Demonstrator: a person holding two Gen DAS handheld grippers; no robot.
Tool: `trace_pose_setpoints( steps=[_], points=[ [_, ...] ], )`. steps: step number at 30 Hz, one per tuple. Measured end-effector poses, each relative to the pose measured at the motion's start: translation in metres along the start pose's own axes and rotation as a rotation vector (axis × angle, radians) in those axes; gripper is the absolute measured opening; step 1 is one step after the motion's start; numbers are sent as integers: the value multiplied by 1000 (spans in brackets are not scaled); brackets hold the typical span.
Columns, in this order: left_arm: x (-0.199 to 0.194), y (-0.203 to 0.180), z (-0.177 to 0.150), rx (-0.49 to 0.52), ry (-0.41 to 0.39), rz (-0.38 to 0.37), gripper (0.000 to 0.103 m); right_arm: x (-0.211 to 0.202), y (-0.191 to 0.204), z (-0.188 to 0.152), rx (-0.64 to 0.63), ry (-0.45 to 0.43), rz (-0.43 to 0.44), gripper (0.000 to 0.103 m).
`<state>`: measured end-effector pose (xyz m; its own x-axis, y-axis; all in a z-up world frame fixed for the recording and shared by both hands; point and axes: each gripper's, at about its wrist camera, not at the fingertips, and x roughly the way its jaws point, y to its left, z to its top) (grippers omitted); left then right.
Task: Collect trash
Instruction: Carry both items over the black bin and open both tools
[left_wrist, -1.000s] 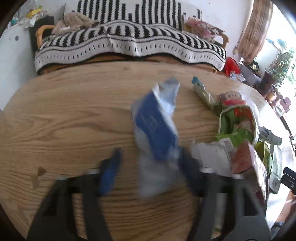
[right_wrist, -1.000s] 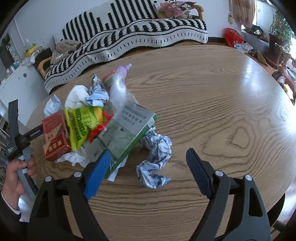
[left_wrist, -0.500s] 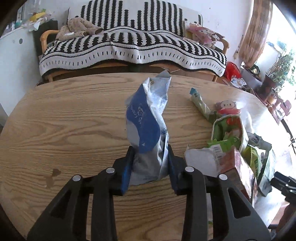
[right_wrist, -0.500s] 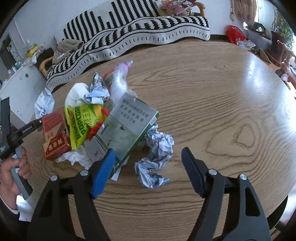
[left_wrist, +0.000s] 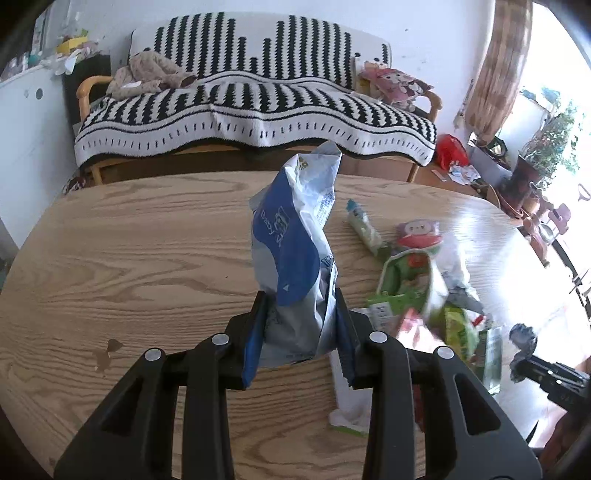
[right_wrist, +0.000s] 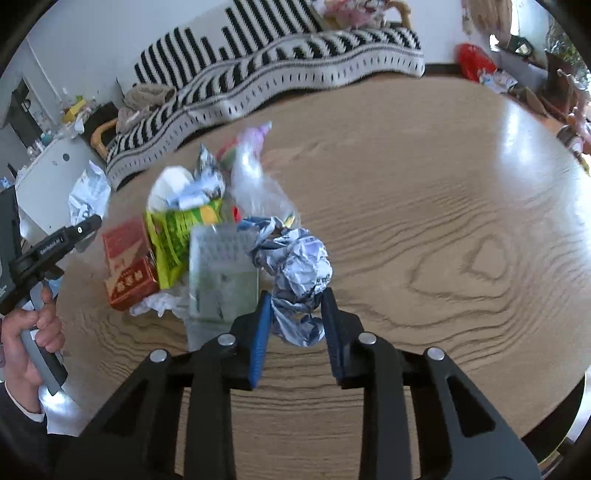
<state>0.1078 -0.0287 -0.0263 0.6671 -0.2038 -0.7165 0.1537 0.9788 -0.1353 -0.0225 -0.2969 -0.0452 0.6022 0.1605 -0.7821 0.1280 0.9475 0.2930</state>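
While left fingers (left_wrist: 299, 328) pinch blue packet (left_wrist: 291, 251) | right's (right_wrist: 295, 325), just closing, grip crumpled wrapper (right_wrist: 299, 273)

A lived-in home living room is shown. Behind a round oak-grain tabletop (left_wrist: 147, 258), a wooden-armed sofa (left_wrist: 255, 107) is draped in a black-and-white zigzag knitted throw, with a plush toy (left_wrist: 147, 74) slumped at one end and a cartoon-print cushion (left_wrist: 395, 83) at the other. A patterned curtain (left_wrist: 495, 74) is hung beside a bright window, potted plants (left_wrist: 554, 136) are set near it, a red bag (left_wrist: 450, 151) and scattered papers are left on the floor, and a cluttered white cabinet (left_wrist: 26, 110) is stood against the wall to the left.
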Motion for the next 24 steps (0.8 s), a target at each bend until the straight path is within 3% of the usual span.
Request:
trace_pose_setpoints(
  steps=[6,11,17,24],
  points=[
    [-20,-33,0,39,-29,-41,34,-48,-27,-1,29,-85,-28,27],
    [-34,-83,-9,108,-38,-113,34,-97,-79,-15,90,-152,-113,27],
    [-48,-184,-39,254,-14,-260,34,-156,-166,-56,203,-199,-242,27],
    [-63,-315,-107,452,47,-453,34,-207,-271,-128,383,-176,-375,27]
  ],
)
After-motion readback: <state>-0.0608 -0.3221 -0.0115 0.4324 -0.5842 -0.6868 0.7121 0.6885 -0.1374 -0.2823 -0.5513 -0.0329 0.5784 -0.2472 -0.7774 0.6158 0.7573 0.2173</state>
